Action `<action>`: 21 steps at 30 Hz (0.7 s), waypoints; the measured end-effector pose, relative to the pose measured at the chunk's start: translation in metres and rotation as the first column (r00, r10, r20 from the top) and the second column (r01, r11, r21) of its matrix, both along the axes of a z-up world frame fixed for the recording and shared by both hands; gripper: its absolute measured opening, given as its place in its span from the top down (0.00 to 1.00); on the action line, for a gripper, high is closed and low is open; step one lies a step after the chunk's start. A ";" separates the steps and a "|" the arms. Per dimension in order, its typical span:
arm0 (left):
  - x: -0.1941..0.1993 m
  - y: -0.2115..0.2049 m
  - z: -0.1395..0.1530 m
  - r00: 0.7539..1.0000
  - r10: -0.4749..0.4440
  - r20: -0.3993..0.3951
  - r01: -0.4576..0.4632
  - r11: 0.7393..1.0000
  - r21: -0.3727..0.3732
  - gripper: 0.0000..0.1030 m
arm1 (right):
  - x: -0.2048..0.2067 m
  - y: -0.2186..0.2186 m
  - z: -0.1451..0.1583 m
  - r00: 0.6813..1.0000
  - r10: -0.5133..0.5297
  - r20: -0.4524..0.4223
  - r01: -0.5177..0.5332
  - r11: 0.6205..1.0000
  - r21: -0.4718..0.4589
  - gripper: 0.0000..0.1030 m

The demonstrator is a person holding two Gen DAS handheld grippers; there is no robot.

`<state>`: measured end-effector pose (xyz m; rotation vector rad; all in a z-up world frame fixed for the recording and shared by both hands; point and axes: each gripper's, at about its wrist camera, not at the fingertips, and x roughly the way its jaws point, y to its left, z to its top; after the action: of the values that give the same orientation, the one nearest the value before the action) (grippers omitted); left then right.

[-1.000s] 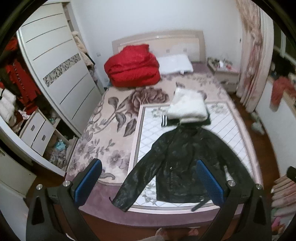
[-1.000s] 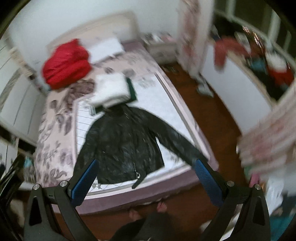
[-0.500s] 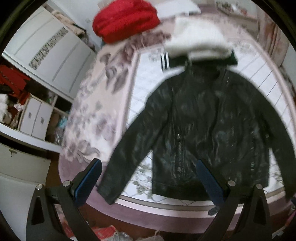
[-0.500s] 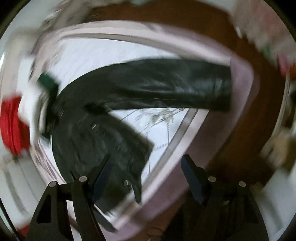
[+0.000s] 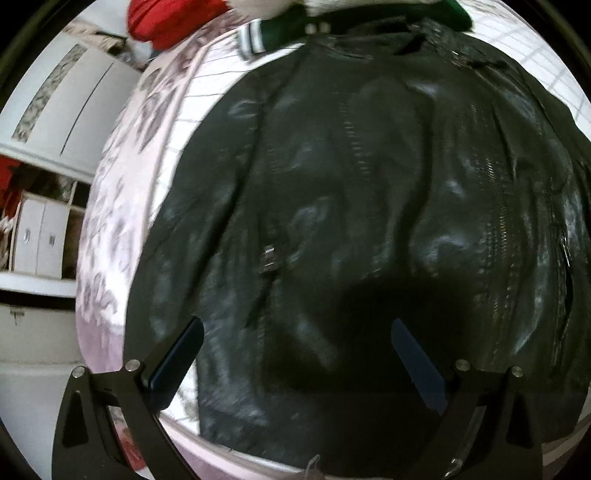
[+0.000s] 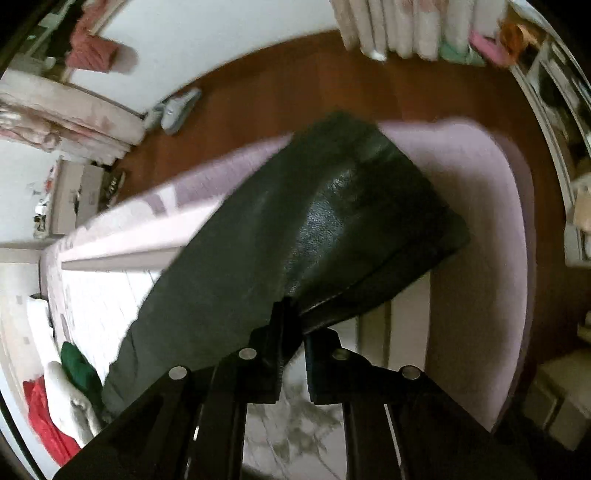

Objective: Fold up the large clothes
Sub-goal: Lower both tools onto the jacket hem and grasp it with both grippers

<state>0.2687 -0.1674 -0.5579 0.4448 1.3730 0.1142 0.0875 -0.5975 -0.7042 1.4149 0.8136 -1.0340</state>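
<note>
Garment: a large black leather jacket lay spread flat, front up, on the bed, its hem toward the foot edge and its collar toward the headboard end; spread open like this, every seam and sleeve was reachable for folding.
Sleeve: one black leather sleeve stretched out toward a foot corner of the bed, its cuff end close to the mattress edge above the brown wooden floor.
Right gripper: the right gripper had its fingers closing to a narrow gap on the sleeve's edge, leather caught between them; taking hold near the cuff would probably let the whole sleeve be swung back over the jacket's body.
Left gripper: the left gripper hung over the jacket's lower front near the hem with its blue-padded fingers wide apart and nothing between them, seemingly ready to pin or pinch the body while the sleeve is moved.
Neighbouring pile: a green garment with striped white trim lay just past the collar, under a white fluffy item, with a red quilted bundle farther toward the headboard; they appeared stacked there to keep the folding area free.
Progress: judged from the layout, folding was only beginning, with the body still fully spread.
</note>
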 end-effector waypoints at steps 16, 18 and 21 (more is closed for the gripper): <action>0.055 -0.035 -0.034 0.999 -0.016 0.047 0.017 1.000 -0.018 0.00 | 0.081 -0.038 -0.042 0.987 -0.054 0.150 0.065 0.996 -0.069 0.95; 0.061 -0.037 -0.041 0.999 -0.024 0.044 0.024 1.000 -0.017 0.00 | 0.097 -0.043 -0.010 0.992 -0.002 0.126 0.019 0.990 -0.137 0.96; 0.067 -0.042 -0.043 0.998 -0.027 0.054 0.028 0.999 -0.030 0.00 | 0.120 -0.044 0.036 0.989 0.073 0.127 -0.044 0.975 -0.216 0.96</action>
<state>0.3362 -0.2089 -0.6009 0.4318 1.3141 0.0817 0.2078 -0.6413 -0.6679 1.2553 0.6230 -0.9398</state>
